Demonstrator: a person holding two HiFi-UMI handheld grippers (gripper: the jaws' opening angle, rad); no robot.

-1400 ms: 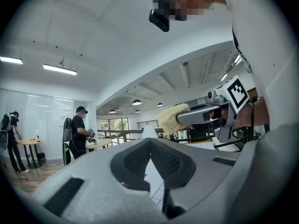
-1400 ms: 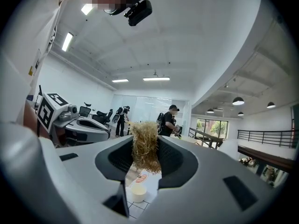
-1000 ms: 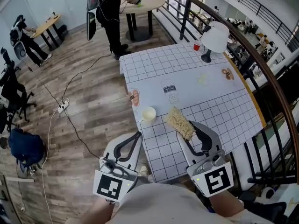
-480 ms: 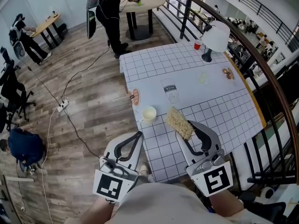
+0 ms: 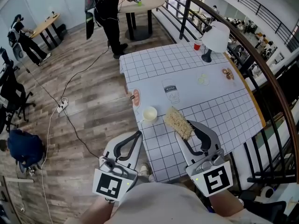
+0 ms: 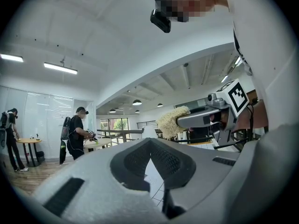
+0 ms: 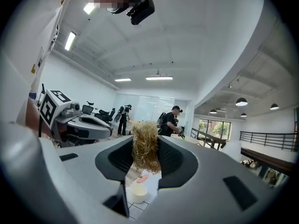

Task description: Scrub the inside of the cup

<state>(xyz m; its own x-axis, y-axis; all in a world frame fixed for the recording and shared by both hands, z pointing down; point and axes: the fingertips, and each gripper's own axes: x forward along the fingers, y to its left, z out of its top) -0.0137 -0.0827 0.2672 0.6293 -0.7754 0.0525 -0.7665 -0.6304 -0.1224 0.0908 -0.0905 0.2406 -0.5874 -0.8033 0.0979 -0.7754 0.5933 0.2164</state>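
Right now we are risking a spill: the cup is standing free near the table's edge, so pushing the scrubber in before anything is steadying it could tip it or slide it off. Our right tongs are clamping narrowly on the scrubber, hovering near the cup, while our left tongs are sitting fully closed and empty, off the table, touching nothing.

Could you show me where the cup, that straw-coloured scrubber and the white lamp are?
cup [image 5: 149,114]: head view, on its open mouth, seen from above.
fibre scrubber [image 5: 179,122]: head view, on the middle of the straw-coloured bundle.
white lamp [image 5: 216,36]: head view, on its shade.
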